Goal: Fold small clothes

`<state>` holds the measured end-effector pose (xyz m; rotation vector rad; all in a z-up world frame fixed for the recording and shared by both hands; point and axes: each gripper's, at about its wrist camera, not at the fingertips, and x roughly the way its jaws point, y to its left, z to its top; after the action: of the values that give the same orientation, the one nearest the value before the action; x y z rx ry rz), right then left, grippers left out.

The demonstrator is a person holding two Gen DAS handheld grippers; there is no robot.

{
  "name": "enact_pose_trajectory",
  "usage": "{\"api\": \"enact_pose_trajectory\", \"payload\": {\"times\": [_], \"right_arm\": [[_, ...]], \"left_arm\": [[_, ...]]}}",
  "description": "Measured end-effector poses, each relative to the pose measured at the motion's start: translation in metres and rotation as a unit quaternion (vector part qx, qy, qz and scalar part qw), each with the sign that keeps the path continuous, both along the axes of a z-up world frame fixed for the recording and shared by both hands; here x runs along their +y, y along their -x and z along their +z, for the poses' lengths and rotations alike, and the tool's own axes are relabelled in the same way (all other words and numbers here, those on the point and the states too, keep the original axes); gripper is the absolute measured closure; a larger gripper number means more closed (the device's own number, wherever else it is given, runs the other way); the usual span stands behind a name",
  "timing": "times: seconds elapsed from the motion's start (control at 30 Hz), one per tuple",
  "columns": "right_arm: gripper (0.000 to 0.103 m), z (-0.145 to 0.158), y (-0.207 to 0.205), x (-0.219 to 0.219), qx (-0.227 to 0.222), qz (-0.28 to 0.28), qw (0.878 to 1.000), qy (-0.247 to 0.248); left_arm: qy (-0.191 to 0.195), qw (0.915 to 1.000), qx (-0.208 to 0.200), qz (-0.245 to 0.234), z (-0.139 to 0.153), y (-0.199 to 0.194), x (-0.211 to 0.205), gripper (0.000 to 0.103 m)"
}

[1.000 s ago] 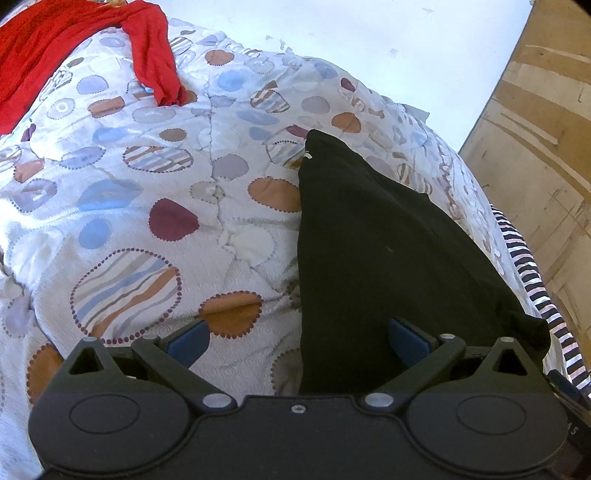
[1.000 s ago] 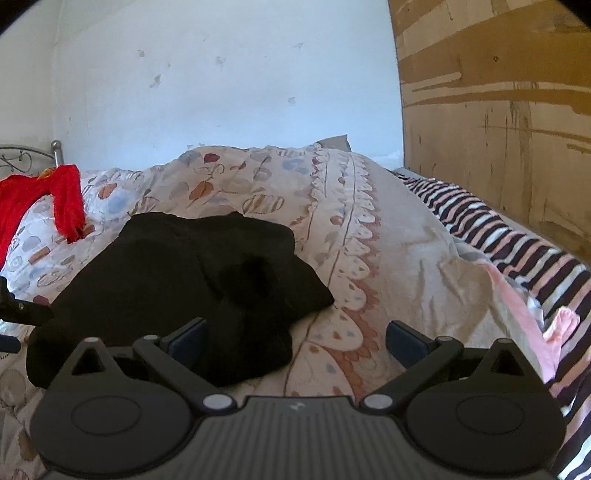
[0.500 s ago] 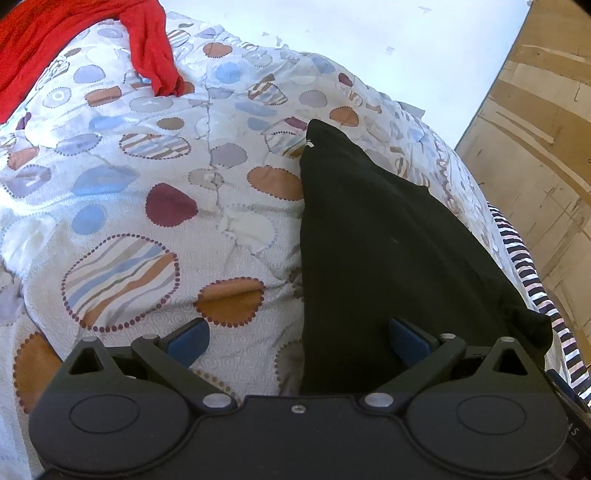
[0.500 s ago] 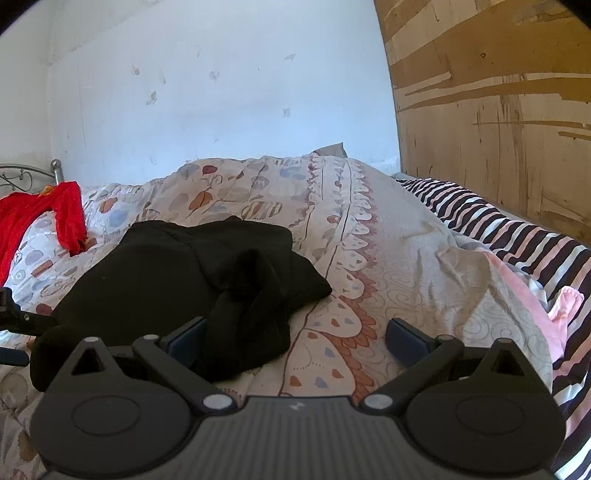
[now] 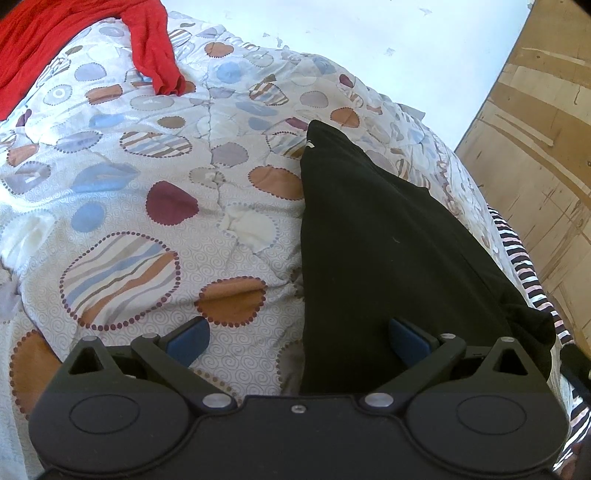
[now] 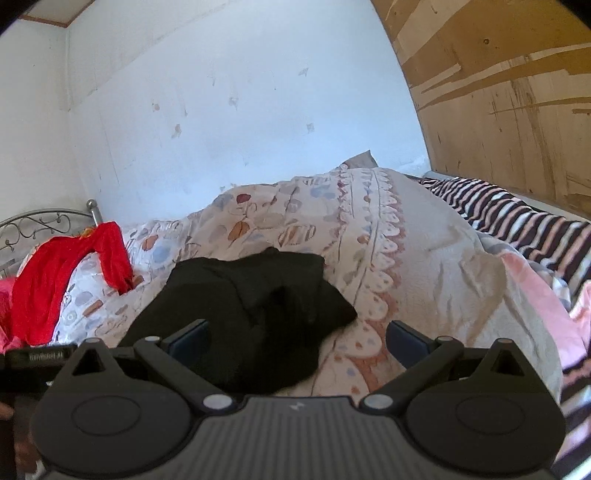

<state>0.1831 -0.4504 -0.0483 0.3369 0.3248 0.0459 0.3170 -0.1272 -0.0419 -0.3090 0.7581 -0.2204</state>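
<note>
A black garment (image 5: 384, 240) lies on the patterned quilt (image 5: 147, 221), flat on its left side and bunched at its right end (image 6: 258, 306). My left gripper (image 5: 297, 338) is open and empty, low over the garment's near left edge. My right gripper (image 6: 297, 338) is open and empty, just above the bunched right end. A red garment (image 5: 74, 33) lies at the far left of the bed; it also shows in the right wrist view (image 6: 62, 273).
A striped blanket (image 6: 517, 221) and a pink cloth (image 6: 535, 288) lie along the bed's right side by a wooden panel wall (image 6: 517, 110). A white wall (image 6: 240, 110) and a metal bed frame (image 6: 37, 221) stand behind.
The right gripper has tilted up and drawn back, so more wall shows and the black garment sits lower in view. The left gripper has shifted only slightly. Both stay open.
</note>
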Motion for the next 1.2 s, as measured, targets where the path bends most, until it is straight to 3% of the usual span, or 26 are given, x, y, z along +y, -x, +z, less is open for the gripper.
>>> {"api": "enact_pose_trajectory", "payload": {"times": [0.3,0.5,0.7,0.87,1.0,1.2], "right_arm": [[0.0,0.01,-0.084,-0.021,0.05,0.083,0.995,-0.022],[0.0,-0.001,-0.132,-0.04,0.115,0.089,0.987,-0.067],[0.0,-0.013,-0.129,-0.037,0.099,0.087,0.989,-0.062],[0.001,-0.006,-0.141,-0.031,0.095,0.118,0.987,-0.057],[0.007,-0.008,-0.161,-0.028,0.111,0.142,0.982,-0.053],[0.036,-0.027,-0.155,-0.048,0.099,0.119,0.981,-0.113]], "left_arm": [[0.0,1.0,-0.001,0.0,-0.001,-0.001,-0.001,0.0],[0.0,1.0,-0.001,-0.001,-0.001,0.0,0.0,0.0],[0.0,1.0,-0.001,-0.001,-0.001,-0.001,-0.001,0.0],[-0.004,1.0,0.0,-0.002,0.0,-0.002,-0.002,0.0],[-0.005,1.0,0.0,-0.003,0.0,-0.004,-0.002,0.0],[0.0,0.9998,0.001,-0.017,0.001,-0.007,0.002,0.0]]}}
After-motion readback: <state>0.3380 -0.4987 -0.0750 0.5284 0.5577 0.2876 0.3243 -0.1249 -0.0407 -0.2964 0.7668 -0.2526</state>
